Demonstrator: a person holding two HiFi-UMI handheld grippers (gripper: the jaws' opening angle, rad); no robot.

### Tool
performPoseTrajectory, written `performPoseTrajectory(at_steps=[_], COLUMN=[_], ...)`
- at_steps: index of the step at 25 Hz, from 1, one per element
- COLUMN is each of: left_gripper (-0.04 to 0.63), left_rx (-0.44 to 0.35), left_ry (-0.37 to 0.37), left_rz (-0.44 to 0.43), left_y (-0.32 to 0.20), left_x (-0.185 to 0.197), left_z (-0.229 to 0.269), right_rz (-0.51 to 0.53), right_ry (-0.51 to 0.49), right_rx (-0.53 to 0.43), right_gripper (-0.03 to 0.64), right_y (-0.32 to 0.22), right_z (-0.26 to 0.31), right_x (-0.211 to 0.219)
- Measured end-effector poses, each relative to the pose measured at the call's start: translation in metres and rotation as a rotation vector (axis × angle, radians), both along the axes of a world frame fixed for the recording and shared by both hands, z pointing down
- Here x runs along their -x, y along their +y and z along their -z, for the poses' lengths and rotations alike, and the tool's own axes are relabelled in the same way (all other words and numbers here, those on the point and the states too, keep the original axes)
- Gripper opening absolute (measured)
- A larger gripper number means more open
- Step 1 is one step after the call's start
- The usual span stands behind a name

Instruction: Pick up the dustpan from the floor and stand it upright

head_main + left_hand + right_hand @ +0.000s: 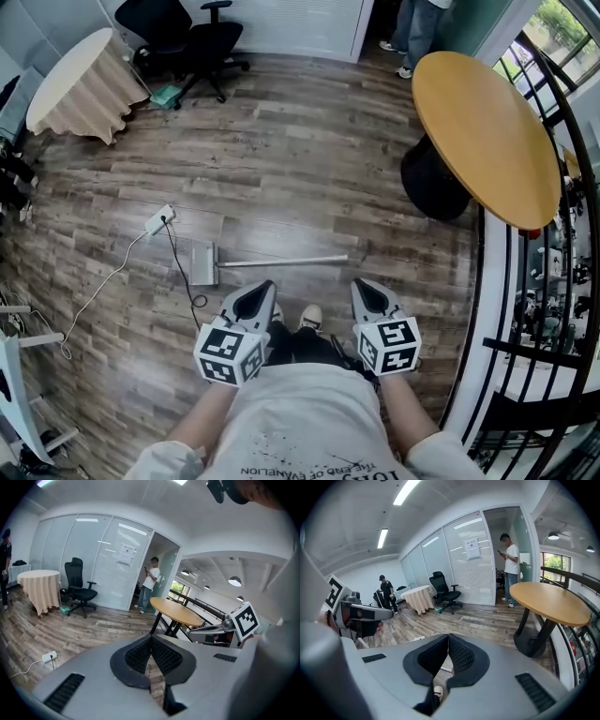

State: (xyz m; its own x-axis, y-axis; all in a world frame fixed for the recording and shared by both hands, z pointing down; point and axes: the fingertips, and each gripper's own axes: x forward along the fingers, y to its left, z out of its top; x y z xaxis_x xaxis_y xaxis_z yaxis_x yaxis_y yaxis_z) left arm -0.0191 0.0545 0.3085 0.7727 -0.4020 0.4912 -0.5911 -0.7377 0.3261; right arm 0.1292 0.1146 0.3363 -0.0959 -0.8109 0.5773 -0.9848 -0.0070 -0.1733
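The dustpan (204,264) lies flat on the wooden floor, its long pale handle (286,262) stretching to the right. In the head view both grippers hang side by side just on the near side of it, close to my body. My left gripper (261,289) is shut with nothing in it, a little behind the handle's middle. My right gripper (364,286) is also shut and empty, just behind the handle's free end. In the left gripper view the left gripper's (151,638) black pads meet at the tip. The right gripper (448,637) looks the same in the right gripper view.
A white power strip (159,220) with its cable lies left of the dustpan. A round wooden table (483,131) and a black railing (553,281) stand to the right. A cloth-covered table (80,84) and an office chair (192,42) are far left. A person (412,28) stands at the doorway.
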Motion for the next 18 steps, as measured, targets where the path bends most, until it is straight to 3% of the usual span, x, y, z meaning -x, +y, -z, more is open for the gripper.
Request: performPoseTrajectory(at_steps=[18], left_gripper=[0.023], left_rx=[0.044], left_ry=[-0.017], left_rz=[-0.103], left_y=[-0.037], left_x=[-0.004], left_z=[-0.024], right_rz=[-0.076], right_ry=[0.023], right_rx=[0.046], right_gripper=[0.026], right_y=[-0.017], right_z=[-0.023], right_x=[-0.014])
